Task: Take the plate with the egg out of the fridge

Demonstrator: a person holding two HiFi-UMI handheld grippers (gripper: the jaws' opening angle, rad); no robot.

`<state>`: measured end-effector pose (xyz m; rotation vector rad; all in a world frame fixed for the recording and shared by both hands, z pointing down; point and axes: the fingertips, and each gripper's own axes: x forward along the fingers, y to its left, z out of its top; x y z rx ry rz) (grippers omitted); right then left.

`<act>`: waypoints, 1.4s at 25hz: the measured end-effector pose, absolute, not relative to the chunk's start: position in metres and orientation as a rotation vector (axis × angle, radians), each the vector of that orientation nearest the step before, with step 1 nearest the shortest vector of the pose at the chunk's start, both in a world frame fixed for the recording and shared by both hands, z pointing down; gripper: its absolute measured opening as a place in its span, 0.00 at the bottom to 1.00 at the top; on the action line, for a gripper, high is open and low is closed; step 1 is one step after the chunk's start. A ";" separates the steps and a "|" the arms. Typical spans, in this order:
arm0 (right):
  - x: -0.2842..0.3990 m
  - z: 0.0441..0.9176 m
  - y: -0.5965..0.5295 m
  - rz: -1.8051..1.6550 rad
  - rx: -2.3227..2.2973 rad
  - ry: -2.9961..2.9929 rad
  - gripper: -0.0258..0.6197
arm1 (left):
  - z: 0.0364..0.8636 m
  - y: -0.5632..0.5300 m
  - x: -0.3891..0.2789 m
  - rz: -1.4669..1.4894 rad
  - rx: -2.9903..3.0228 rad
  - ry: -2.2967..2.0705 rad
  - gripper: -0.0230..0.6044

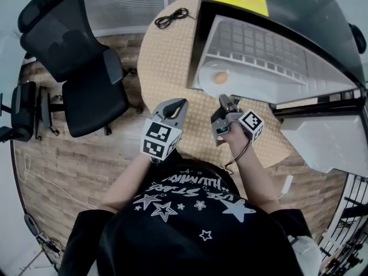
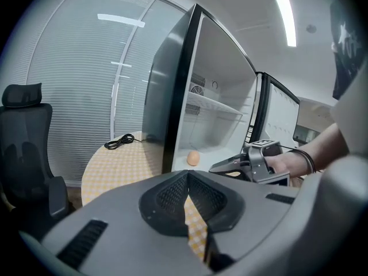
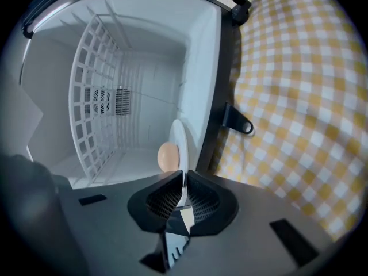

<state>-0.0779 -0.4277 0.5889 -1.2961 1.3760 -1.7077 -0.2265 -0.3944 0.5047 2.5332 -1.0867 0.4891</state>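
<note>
A white plate with a brown egg on it sits on the floor of the open fridge, near its front edge. My right gripper is shut on the plate's near rim. In the right gripper view the plate appears edge-on, running into the closed jaws of the right gripper, with the egg beside it. My left gripper hovers over the table to the left of the fridge opening, shut on nothing. The left gripper view shows the egg and the right gripper.
The fridge stands on a round table with a yellow checked cloth. A black cable lies at the table's far side. A white wire shelf fills the fridge's inside. Black office chairs stand left of the table.
</note>
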 end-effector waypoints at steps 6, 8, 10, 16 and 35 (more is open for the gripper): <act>-0.077 0.596 -0.430 -1.716 -1.229 1.382 0.26 | 0.504 -0.385 -0.216 0.499 2.543 -1.098 0.04; -0.072 0.596 -0.435 -1.703 -1.242 1.365 0.26 | 0.502 -0.383 -0.219 0.503 2.534 -1.121 0.04; -0.068 0.593 -0.438 -1.687 -1.266 1.379 0.22 | 0.501 -0.381 -0.223 0.505 2.521 -1.147 0.04; -0.064 0.583 -0.438 -1.669 -1.185 1.461 0.09 | 0.501 -0.372 -0.224 0.509 2.490 -1.195 0.04; -0.032 0.517 -0.384 -1.632 -0.910 1.672 0.09 | 0.484 -0.343 -0.196 0.446 2.430 -1.368 0.04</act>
